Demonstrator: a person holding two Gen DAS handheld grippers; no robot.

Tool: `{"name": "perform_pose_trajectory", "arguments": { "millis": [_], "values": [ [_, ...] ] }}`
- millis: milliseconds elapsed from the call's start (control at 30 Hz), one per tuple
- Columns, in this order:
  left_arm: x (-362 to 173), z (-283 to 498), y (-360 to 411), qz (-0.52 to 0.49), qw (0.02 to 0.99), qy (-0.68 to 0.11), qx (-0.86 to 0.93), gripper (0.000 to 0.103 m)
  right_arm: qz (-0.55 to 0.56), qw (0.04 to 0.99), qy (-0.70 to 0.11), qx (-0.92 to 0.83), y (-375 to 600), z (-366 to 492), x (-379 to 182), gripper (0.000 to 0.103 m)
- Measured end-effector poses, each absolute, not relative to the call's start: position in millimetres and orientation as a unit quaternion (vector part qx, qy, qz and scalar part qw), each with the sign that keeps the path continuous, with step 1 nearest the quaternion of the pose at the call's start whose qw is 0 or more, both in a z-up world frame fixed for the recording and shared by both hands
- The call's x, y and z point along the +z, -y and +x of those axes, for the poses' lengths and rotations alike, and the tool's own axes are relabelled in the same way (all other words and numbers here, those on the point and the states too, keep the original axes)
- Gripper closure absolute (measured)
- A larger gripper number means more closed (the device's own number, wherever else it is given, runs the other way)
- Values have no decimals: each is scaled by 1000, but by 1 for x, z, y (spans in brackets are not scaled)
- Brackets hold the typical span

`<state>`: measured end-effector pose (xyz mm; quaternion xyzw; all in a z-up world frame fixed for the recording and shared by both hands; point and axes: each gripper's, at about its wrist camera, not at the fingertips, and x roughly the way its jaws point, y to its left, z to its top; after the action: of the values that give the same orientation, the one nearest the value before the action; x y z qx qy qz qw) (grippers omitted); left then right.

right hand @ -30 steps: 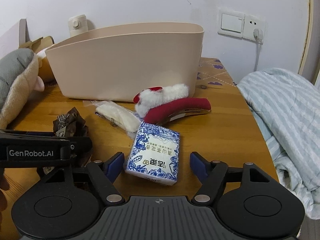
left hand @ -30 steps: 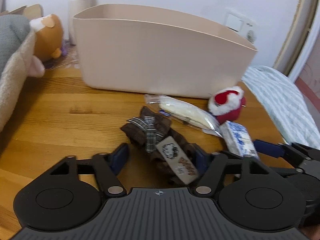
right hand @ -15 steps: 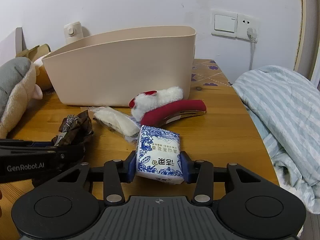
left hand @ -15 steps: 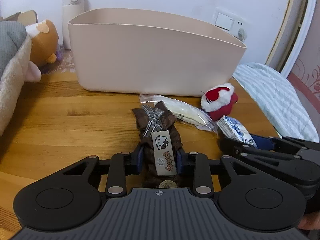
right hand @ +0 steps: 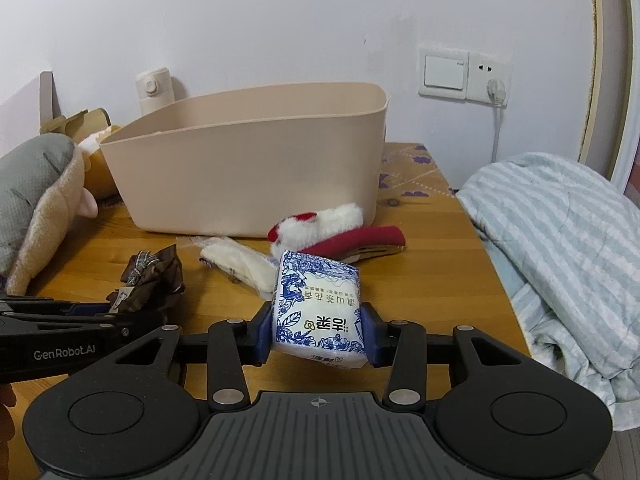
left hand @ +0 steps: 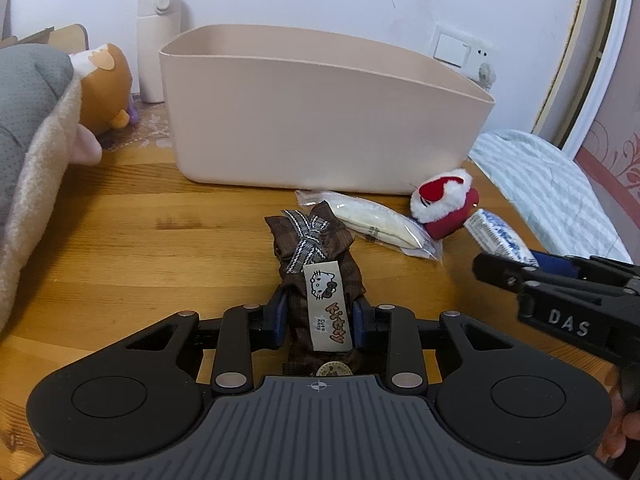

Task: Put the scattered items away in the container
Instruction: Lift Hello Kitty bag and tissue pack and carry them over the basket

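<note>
We take the beige container (left hand: 320, 120) as our landmark; it stands on the wooden table (left hand: 140, 248) against the wall side. In front of it, toward us, our left gripper (left hand: 319, 316) has its jaws clamped on a brown plaid hair bow (left hand: 316, 256): the lower part of the bow, with its cartoon-cat label, sits squeezed between the two blue pads, while the ribboned top sticks out beyond the fingertips toward the container. Whether the bow is off the table we cannot tell.

Our right gripper (right hand: 318, 330) is closed on a blue-and-white tissue pack (right hand: 318, 304); the pads press its two long sides near the near end, and the pack tilts up and forward toward the container, its far end raised off the table.

Just in front of the container's wall lie a clear-wrapped white item (left hand: 376, 224) and a red-and-white plush hair clip (right hand: 340, 232), both untouched on the table.
</note>
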<state>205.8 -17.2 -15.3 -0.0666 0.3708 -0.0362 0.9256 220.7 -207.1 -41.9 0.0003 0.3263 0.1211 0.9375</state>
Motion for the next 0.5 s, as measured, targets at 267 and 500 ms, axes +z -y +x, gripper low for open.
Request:
{"name": "perform_pose_trajectory", "arguments": {
  "millis": [267, 500],
  "values": [
    [5, 200, 9, -68, 935, -347, -32, 72, 4, 945, -305, 120, 212, 218, -23, 63],
    [35, 196, -2, -65, 947, -312, -28, 72, 11, 954, -275, 122, 212, 216, 3, 62]
  ]
}}
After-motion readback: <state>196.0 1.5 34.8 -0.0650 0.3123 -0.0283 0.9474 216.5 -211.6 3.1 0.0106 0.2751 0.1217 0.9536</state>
